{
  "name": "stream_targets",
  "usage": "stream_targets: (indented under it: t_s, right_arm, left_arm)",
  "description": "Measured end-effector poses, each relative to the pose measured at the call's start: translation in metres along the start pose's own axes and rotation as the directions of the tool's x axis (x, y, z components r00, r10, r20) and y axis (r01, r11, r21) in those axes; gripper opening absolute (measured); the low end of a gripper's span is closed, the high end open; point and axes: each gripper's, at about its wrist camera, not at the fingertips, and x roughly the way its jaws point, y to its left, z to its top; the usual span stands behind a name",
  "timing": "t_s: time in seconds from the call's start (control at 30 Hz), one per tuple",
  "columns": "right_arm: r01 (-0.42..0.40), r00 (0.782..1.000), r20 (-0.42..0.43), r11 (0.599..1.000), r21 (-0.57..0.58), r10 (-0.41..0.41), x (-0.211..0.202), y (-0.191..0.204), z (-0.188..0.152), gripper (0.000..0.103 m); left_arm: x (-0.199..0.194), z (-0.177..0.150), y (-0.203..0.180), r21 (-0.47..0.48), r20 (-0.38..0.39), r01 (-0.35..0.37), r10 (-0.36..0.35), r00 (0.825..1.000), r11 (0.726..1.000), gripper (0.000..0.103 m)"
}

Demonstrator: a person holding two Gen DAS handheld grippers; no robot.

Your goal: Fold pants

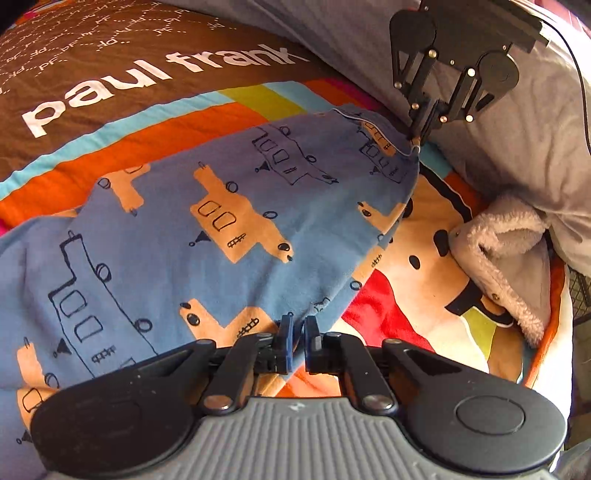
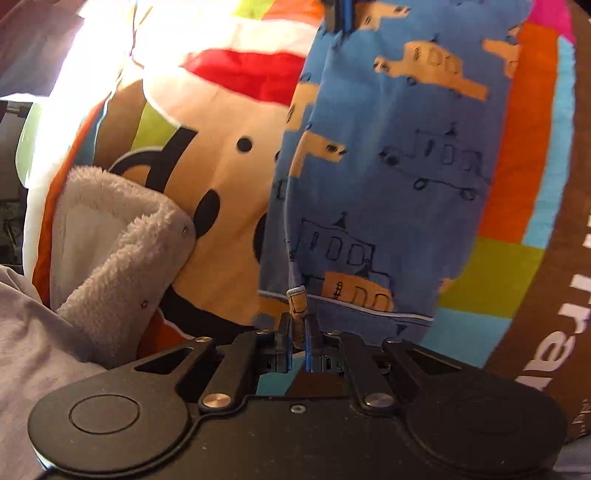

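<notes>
Blue pants (image 1: 207,229) printed with tan and outlined vehicles lie spread on a colourful bedspread. My left gripper (image 1: 298,332) is shut on the near edge of the pants. My right gripper (image 1: 415,138) shows at the far top right of the left wrist view, shut on the far corner of the pants. In the right wrist view the right gripper (image 2: 299,328) pinches a hemmed corner of the pants (image 2: 373,192), and the left gripper's blue pads (image 2: 340,14) show at the top edge, holding the far side.
The bedspread (image 1: 159,129) has orange, blue and green stripes, a brown band with white lettering and a cartoon face. A grey fleece garment (image 1: 506,254) lies right of the pants; it also shows in the right wrist view (image 2: 122,236). Grey bedding (image 1: 524,147) is piled behind.
</notes>
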Motion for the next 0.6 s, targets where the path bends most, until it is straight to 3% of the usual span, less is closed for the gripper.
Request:
stream_targets:
  t_s: [0.07,0.4,0.5,0.6]
  right_arm:
    - [-0.031,1.0,-0.005,0.999,0.016,0.031,0.012,0.006,0.0,0.005]
    - [0.012,0.994,-0.107,1.0,-0.002,-0.012,0.047,0.028,-0.013,0.003]
    - [0.005,0.992,-0.122,1.0,0.009,-0.003,0.048,0.03,-0.014,0.016]
    - [0.055,0.998,-0.006,0.991,0.118,-0.055,0.016,0.018,-0.004,0.02]
  left_arm:
    - [0.002,-0.001,-0.002,0.012,-0.011,0.003,-0.003,1.0,1.0,0.006]
    - [0.004,-0.005,-0.004,0.038,-0.062,0.006,-0.004,0.998,0.999,0.006]
    - [-0.003,-0.006,-0.008,0.063,-0.056,0.017,-0.013,0.998,0.998,0.006]
    - [-0.02,-0.01,-0.002,0.058,-0.012,-0.021,0.021,1.0,0.998,0.006]
